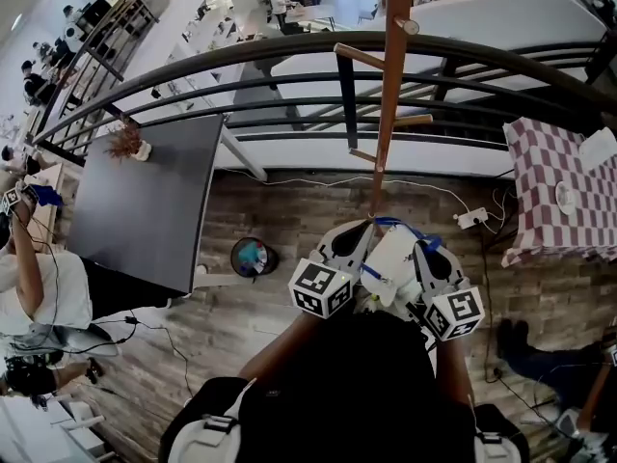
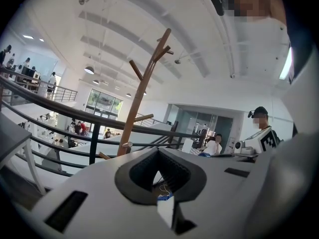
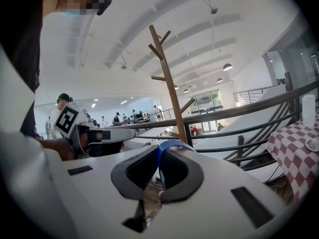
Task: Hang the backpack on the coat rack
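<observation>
The wooden coat rack (image 1: 386, 95) stands just ahead of me by the railing, its pegs sticking out sideways. I hold a white backpack (image 1: 390, 263) with a blue strap (image 1: 400, 225) close to its pole. My left gripper (image 1: 359, 234) is shut on a white, blue-edged bit of the backpack (image 2: 164, 205). My right gripper (image 1: 424, 251) is shut on the blue strap (image 3: 167, 146), which loops over its jaws. The rack (image 2: 144, 88) rises ahead in the left gripper view, and the rack (image 3: 169, 88) also rises ahead in the right gripper view. The left gripper (image 2: 159, 156) and right gripper (image 3: 159, 158) both point slightly downward.
A dark curved railing (image 1: 289, 56) runs behind the rack, with a drop beyond. A black table (image 1: 145, 201) is at left, a checked-cloth table (image 1: 559, 181) at right. A round bin (image 1: 254, 257) and a power strip (image 1: 470, 218) lie on the wooden floor. A seated person (image 1: 29, 278) is at far left.
</observation>
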The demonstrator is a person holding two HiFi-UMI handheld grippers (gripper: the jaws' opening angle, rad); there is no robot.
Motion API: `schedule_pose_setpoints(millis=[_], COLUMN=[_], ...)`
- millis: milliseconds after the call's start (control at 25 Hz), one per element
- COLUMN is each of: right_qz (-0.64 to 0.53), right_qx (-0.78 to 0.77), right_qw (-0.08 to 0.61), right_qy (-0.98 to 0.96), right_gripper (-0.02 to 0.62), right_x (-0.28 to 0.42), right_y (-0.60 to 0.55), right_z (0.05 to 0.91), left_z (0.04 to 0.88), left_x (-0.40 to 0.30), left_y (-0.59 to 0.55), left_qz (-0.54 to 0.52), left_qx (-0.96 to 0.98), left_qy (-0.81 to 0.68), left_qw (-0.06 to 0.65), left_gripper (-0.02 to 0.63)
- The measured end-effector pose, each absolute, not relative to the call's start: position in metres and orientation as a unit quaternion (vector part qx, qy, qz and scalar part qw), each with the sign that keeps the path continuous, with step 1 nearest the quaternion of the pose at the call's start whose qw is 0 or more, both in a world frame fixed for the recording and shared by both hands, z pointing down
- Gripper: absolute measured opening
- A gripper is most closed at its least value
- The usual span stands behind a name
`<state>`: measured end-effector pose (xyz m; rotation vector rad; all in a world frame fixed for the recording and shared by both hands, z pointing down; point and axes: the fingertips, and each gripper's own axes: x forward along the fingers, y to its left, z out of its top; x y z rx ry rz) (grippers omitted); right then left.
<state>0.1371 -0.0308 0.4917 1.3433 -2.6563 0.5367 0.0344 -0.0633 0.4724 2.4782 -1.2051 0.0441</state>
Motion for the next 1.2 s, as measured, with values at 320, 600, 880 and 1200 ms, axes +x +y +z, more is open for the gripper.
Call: schedule_pose_setpoints(millis=[320,600,880,1200], right_qz=[0.170,0.158,0.149,0.143], right_qx=[0.443,0.449,0.455,0.442], right_qw=[0.058,0.059,0.071,0.072], right_qy=[-0.878,-0.878,-0.875,-0.883], right_gripper=[0.020,0.020,0.020,0.020], right_x=[0.129,0.130,0.130,0.144], right_y=[-0.047,-0.063,-0.077,-0.095], right_z=[0.490,0.483,0.477,0.472], left_z=[0.471,0.471,0.472,0.468], left_x=[0.030,0.021,0.013,0.024], left_y=[-0.095,-0.110,-0.124,-0.141], left_qz=[0.011,0.012,0.011,0.012], left_qx=[0.894,0.901,0.909,0.910], left_qy=[-0.407,-0.389,-0.367,-0.362], left_qw=[0.187,0.194,0.200,0.200], left_gripper=[0.006,0.006,0.006,0.006])
